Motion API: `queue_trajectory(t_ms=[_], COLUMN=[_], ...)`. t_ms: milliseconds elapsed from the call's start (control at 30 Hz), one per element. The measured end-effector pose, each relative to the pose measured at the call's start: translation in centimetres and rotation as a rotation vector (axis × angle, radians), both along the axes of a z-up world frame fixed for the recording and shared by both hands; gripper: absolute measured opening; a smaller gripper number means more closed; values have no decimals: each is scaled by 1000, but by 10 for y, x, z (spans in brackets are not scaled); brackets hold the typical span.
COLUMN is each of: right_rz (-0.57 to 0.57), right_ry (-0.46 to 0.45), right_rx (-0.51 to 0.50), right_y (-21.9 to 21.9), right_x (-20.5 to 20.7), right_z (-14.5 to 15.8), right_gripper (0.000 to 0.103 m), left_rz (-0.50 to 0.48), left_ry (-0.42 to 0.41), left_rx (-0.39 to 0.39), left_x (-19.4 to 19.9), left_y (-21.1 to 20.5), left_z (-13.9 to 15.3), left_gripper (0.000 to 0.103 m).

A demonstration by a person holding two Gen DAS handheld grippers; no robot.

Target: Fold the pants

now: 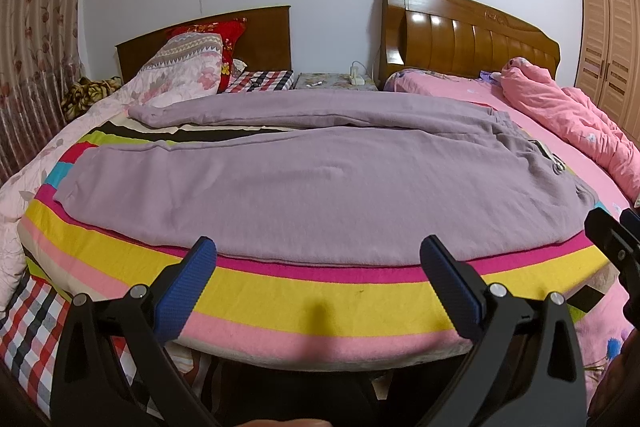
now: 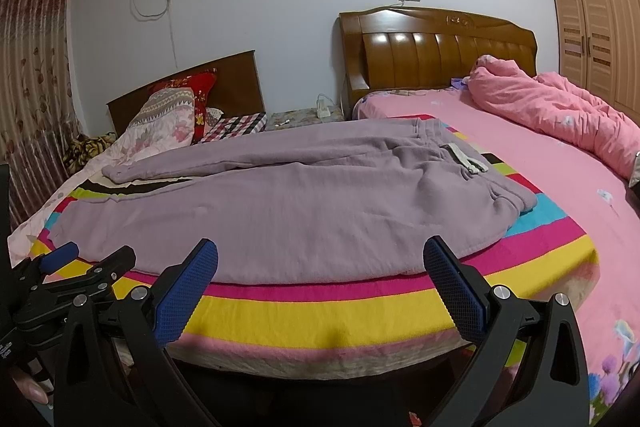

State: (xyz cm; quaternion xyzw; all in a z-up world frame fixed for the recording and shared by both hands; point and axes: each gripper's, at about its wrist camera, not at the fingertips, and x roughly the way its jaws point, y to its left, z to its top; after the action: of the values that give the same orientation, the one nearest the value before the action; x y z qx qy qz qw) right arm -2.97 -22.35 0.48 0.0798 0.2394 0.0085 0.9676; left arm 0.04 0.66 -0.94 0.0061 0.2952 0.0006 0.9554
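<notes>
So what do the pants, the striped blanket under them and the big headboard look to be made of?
Pants: soft mauve knit, likely fleece or sweatshirt cotton; matte, slightly fuzzy, limp folds. Striped blanket: napped, towel-like woven cloth, fuzzy surface. Headboard: wood or wood veneer, glossy varnish, with bright light reflections on its panels.

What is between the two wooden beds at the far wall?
A small nightstand with a floral top, carrying a white power strip. Both wrist views show it beyond the purple pants.
</notes>
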Motion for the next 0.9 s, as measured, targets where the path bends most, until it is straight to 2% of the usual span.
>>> queue_trajectory(t_ms=[133, 167, 200, 267, 333, 400, 467, 533, 600, 633, 667, 733, 800, 833, 900], right_rz=[21, 35, 48, 93, 152, 175, 159, 157, 165, 192, 218, 265, 286, 300, 354], right_ry=[8, 4, -3, -12, 5, 60, 76, 83, 113, 150, 176, 227, 271, 287, 342], right_rx=[-1, -4, -10, -22, -23, -51, -94, -122, -109, -84, -67, -50, -66, -76, -129], right_y=[-4, -6, -9, -19, -31, -49, -68, -90, -111, -125, -134, -151, -159, -159, -157], right_x=[10, 14, 19, 38, 64, 105, 144, 191, 237, 273, 296, 356, 403, 419, 463], right_z=[-1, 0, 1, 5, 12, 23, 35, 47, 51, 51, 49, 42, 32, 26, 7], right_gripper=[99, 99, 99, 99, 99, 99, 99, 99, 99, 99, 99, 99, 99, 99, 99], left_rz=[-25, -46, -65, -109, -166, -198, -207, -217, -293, -307, -306, -294, -295, -339, -375], left_ry=[2, -5, -21, -85, -148, -182, -183, -138, -29, 4, -6, -21, 132, 231, 316], left_rx=[8, 30, 76, 242, 373, 443, 470, 420, 259, 186, 90, -38, -50, -64, -74], left_x=[2, 3, 6, 12, 24, 43, 78, 119, 173, 198, 227, 278, 330, 364, 405], left_y=[-1, -4, -7, -19, -28, -30, -27, -20, -6, 0, 8, 20, 19, 16, 12], left_z=[1, 2, 3, 7, 15, 26, 43, 59, 73, 80, 84, 84, 71, 59, 41], left_gripper=[102, 102, 102, 102, 102, 102, 102, 102, 102, 102, 102, 102, 102, 102, 101])
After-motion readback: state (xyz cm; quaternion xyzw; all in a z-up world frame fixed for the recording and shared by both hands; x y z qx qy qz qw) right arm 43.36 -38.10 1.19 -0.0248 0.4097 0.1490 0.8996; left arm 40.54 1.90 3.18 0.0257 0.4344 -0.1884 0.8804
